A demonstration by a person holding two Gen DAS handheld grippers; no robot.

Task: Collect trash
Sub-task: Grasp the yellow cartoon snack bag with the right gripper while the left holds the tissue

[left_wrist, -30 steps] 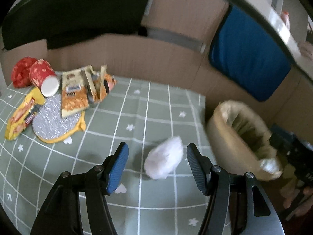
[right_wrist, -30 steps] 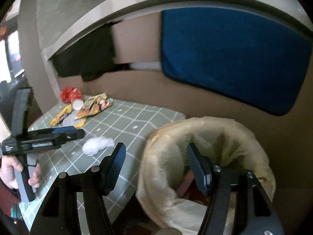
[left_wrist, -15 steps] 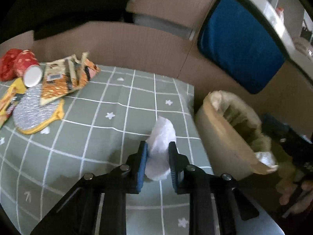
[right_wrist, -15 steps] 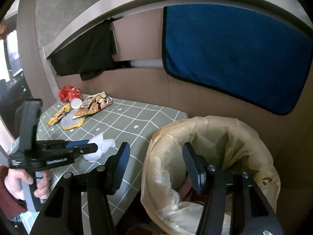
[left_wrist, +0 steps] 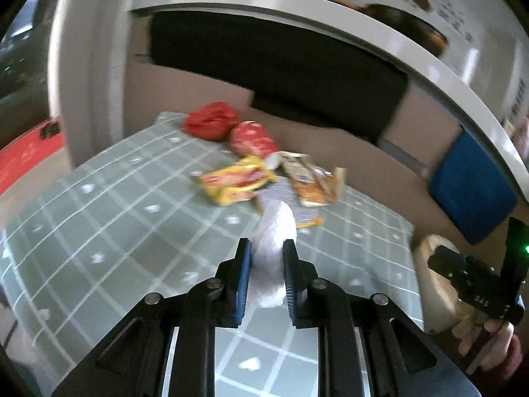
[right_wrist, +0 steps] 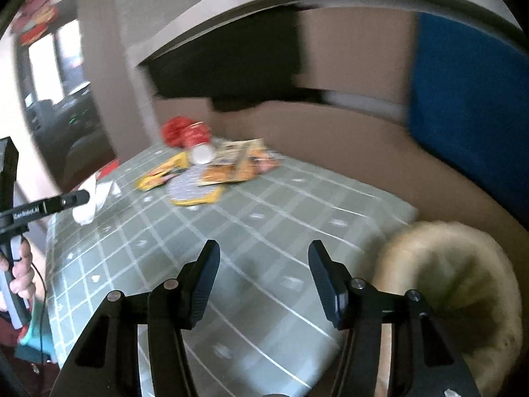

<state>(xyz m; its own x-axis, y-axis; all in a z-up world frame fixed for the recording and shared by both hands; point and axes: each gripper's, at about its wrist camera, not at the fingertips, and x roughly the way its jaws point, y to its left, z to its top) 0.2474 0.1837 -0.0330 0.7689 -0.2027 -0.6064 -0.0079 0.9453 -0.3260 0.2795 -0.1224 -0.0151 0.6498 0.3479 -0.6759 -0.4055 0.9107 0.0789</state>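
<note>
**Already pinched: white tissue in the left gripper, lifted over the table**

Closest in the left wrist view, the left gripper point(left_wrist: 264, 278) has its two blue-padded fingers point(left_wrist: 244, 281) pressed against a crumpled white tissue point(left_wrist: 272, 248), which sticks up between them, clear of the green checked tablecloth point(left_wrist: 115, 231). From the right wrist view the same tissue point(right_wrist: 91, 201) hangs at the tip of the left gripper point(right_wrist: 81, 198), near the table's left edge, with a hand point(right_wrist: 20, 271) around the handle below.

The right gripper point(right_wrist: 264, 278) is over the near part of the tablecloth point(right_wrist: 297, 218) with nothing between its fingers; its jaws are wide apart and closing. Just to its right, off the table's edge, stands the bin lined with a pale bag point(right_wrist: 446, 281).

Farther back on the cloth lies the remaining litter, blurred: a yellow snack wrapper point(left_wrist: 236, 182), an orange packet point(left_wrist: 314, 182), a silvery round mat with a yellow rim point(right_wrist: 195, 192), then a red paper cup on its side point(left_wrist: 253, 140) and a red crumpled wrapper point(left_wrist: 211, 124). Behind them rises a cardboard wall point(left_wrist: 330, 142).
</note>
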